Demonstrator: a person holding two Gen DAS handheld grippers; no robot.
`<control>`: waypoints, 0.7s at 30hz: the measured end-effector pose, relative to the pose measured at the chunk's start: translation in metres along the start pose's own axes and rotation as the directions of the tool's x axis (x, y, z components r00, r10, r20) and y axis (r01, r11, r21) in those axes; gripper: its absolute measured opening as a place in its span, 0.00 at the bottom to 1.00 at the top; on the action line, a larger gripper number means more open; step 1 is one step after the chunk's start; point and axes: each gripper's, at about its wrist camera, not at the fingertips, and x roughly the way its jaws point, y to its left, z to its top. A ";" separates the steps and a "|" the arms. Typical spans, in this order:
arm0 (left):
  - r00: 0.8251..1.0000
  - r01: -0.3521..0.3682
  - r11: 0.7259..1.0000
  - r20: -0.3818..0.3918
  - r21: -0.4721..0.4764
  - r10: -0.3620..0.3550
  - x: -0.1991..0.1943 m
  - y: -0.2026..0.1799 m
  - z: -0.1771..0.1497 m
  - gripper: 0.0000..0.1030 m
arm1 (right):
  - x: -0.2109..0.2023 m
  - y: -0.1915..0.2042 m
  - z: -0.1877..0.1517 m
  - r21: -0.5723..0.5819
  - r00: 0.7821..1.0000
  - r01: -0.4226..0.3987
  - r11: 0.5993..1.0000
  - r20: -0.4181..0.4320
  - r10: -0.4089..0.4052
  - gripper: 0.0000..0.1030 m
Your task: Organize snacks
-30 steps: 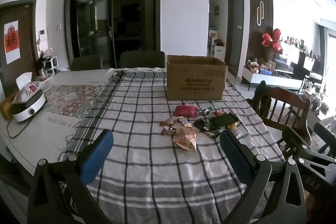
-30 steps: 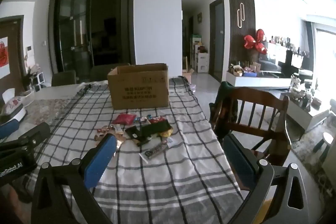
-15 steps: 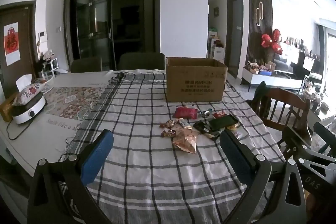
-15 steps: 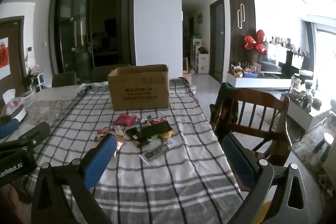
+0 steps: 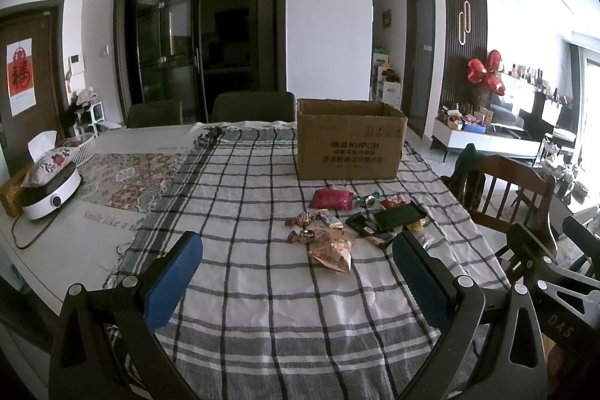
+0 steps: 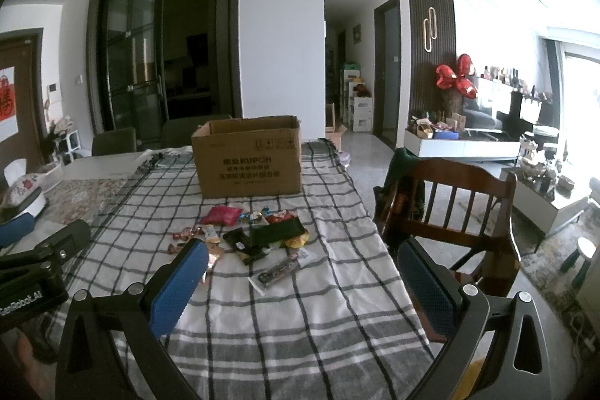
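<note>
Snacks not yet sorted; both claws empty.

I find the snacks (image 5: 348, 223) lying loose in a scatter on the checked cloth (image 5: 262, 306), just in front of the open cardboard box (image 5: 350, 141), none visibly inside it. My left gripper (image 5: 296, 272) and right gripper (image 6: 300, 282) hang above the near end of the table, fingers spread wide, holding nothing. I judge the whole job remains: every packet is left to pick up.

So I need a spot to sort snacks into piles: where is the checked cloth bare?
Bare: the checked cloth left of the snack pile, and the near stretch between the pile and the open left hand-held gripper. Crowded: the strip just in front of the cardboard box, toward the wooden chair.
</note>
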 end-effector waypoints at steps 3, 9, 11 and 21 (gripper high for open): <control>1.000 0.000 1.000 0.002 -0.001 0.000 0.000 0.000 0.000 1.00 | 0.000 0.001 0.001 0.000 1.000 -0.001 1.000 0.000 0.001 0.99; 1.000 0.000 1.000 0.002 0.001 0.000 0.000 0.002 0.003 1.00 | 0.001 0.002 0.005 0.000 1.000 0.001 1.000 0.003 -0.001 0.99; 1.000 0.001 1.000 -0.001 0.000 -0.001 0.000 0.001 0.001 1.00 | 0.001 0.001 0.004 0.000 1.000 0.001 1.000 0.002 -0.001 0.99; 1.000 0.000 1.000 -0.002 0.000 0.000 0.000 0.000 0.000 1.00 | 0.001 0.001 0.002 0.000 1.000 0.001 1.000 0.004 -0.001 0.99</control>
